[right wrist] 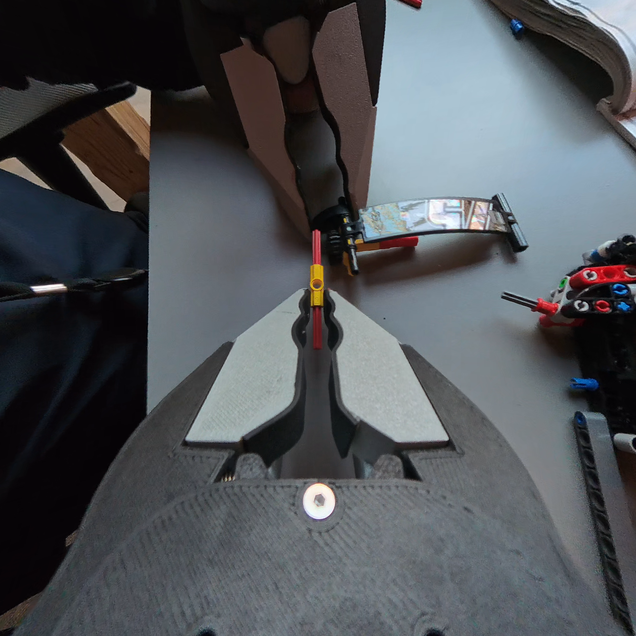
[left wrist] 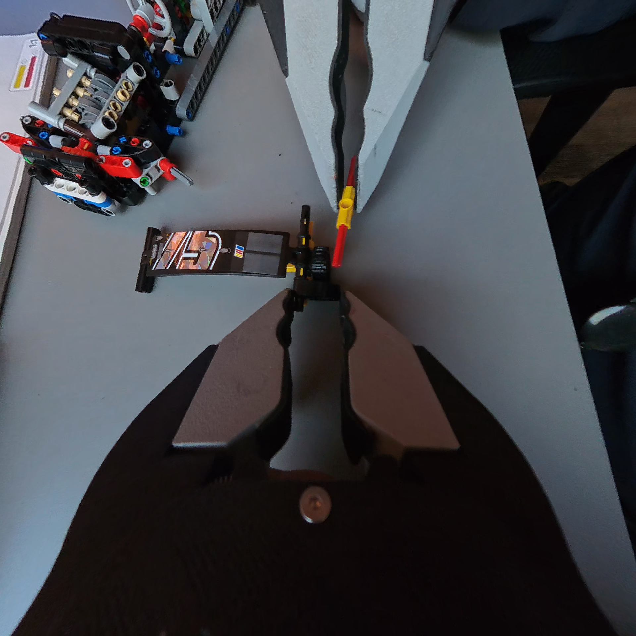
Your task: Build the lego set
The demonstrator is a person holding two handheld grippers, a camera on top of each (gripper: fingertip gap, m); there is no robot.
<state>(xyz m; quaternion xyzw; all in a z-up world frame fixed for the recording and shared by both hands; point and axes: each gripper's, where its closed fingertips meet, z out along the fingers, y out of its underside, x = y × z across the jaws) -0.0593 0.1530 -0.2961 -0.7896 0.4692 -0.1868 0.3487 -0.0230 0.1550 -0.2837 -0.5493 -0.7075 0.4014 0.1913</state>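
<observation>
right wrist view: ridged red axle [right wrist: 316,323], boxy yellow connector [right wrist: 317,285], perhaps plastic

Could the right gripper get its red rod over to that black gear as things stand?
Probably yes: the right gripper holds the red rod by its yellow connector, the tip lies beside the black gear, and only bare table surrounds it.

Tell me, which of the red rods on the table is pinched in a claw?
The red rod threaded through the yellow connector, gripped by the right claw. The other red piece lies under the curved black panel.
</observation>
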